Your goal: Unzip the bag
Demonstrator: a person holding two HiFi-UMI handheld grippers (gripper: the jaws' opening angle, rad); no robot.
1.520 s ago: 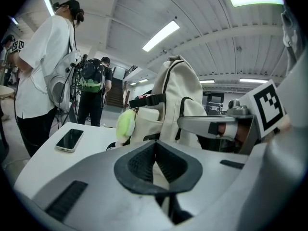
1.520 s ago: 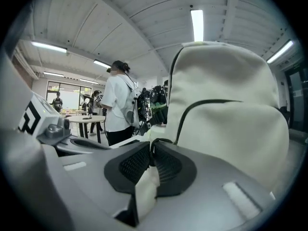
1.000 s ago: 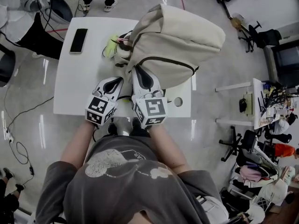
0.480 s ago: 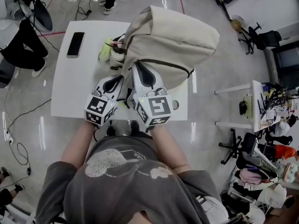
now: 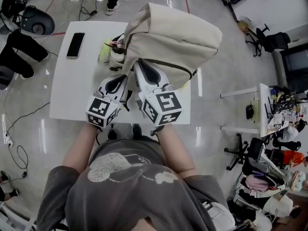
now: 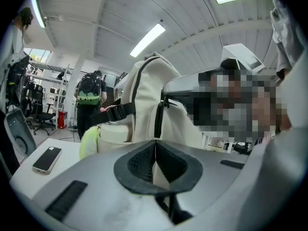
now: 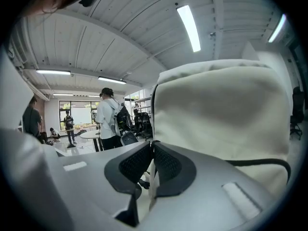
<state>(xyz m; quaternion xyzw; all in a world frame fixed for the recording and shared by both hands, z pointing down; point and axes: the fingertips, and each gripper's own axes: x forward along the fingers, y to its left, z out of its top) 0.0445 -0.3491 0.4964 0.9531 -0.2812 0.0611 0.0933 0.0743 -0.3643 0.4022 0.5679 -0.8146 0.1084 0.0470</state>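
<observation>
A cream backpack [image 5: 178,37] stands tilted on the white table [image 5: 79,90], with a dark zipper line [image 5: 169,64] curving across its near side. My right gripper [image 5: 138,65] is shut on a fold of cream fabric at the bag's lower near edge, and the fabric shows between its pads [image 7: 166,165]. My left gripper [image 5: 121,82] sits just left of it, shut, with cream bag fabric and a thin black strap between its pads [image 6: 139,160]. The left gripper view looks at the backpack [image 6: 144,105] and its black vertical zipper [image 6: 158,119]. The right gripper view is filled by the backpack [image 7: 216,109].
A black phone [image 5: 75,44] lies at the table's far left. A yellow-green fuzzy thing [image 5: 104,54] rests against the bag's left side. Both grippers are close to the table's near edge. Chairs, floor cables and standing people surround the table.
The right gripper has risen toward the camera with the bag's edge in it, and the bag has tipped up a little. The left gripper has kept its place beside it.
</observation>
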